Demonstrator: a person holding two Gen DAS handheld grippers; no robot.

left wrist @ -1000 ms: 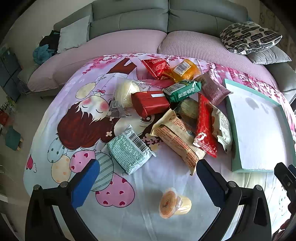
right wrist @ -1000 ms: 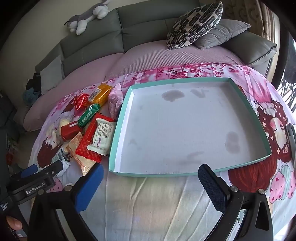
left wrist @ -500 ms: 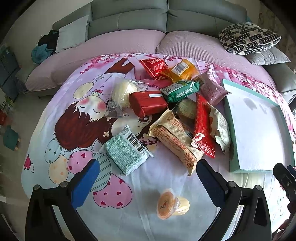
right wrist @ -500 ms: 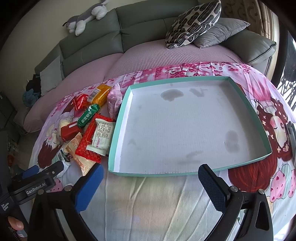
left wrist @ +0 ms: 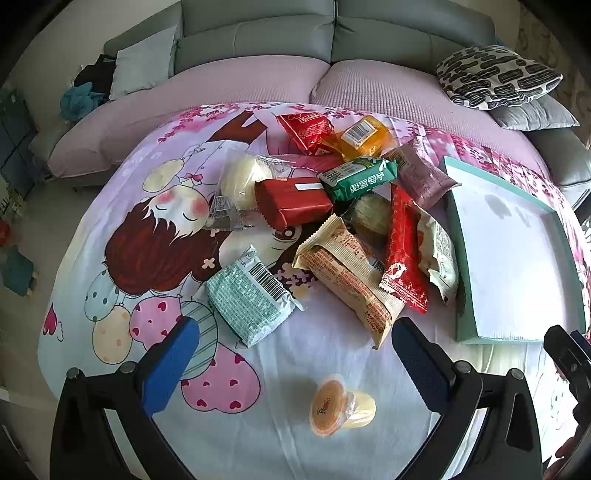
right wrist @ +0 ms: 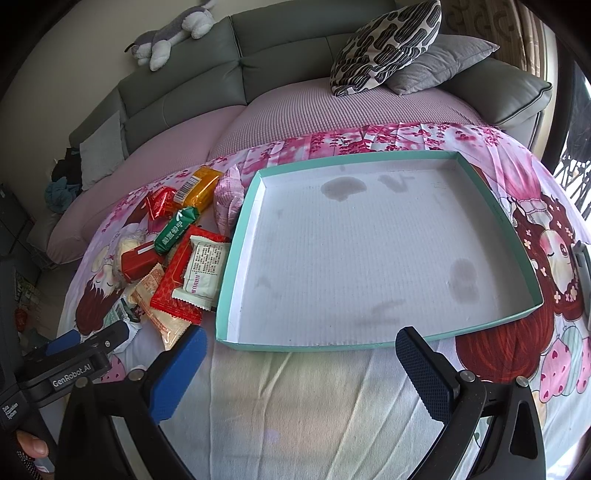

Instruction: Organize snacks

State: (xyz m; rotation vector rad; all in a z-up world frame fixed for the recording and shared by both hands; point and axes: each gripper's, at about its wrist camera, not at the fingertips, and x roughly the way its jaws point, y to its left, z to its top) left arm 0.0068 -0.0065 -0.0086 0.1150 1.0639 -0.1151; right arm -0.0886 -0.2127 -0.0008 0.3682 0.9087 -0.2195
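A pile of several wrapped snacks lies on a cartoon-print cloth: a pale green packet (left wrist: 249, 297), a tan packet (left wrist: 351, 277), a long red packet (left wrist: 404, 251), a red block (left wrist: 293, 201) and a green packet (left wrist: 360, 177). An orange jelly cup (left wrist: 338, 406) lies alone nearest my left gripper (left wrist: 295, 365), which is open and empty above it. A shallow teal-rimmed white tray (right wrist: 369, 347) lies empty to the right of the pile, and also shows in the left wrist view (left wrist: 463, 258). My right gripper (right wrist: 299, 373) is open and empty at the tray's near edge.
A grey sofa with pink seat cushions (left wrist: 258, 77) curves behind the cloth. A patterned pillow (right wrist: 384, 44) and a grey pillow (right wrist: 439, 62) lie at the back right. A plush toy (right wrist: 173, 31) sits on the sofa back. The floor drops off at the left.
My left gripper has drawn back and up slightly, so the snacks sit a little lower and smaller in view. The right gripper has barely moved. Both stay open.
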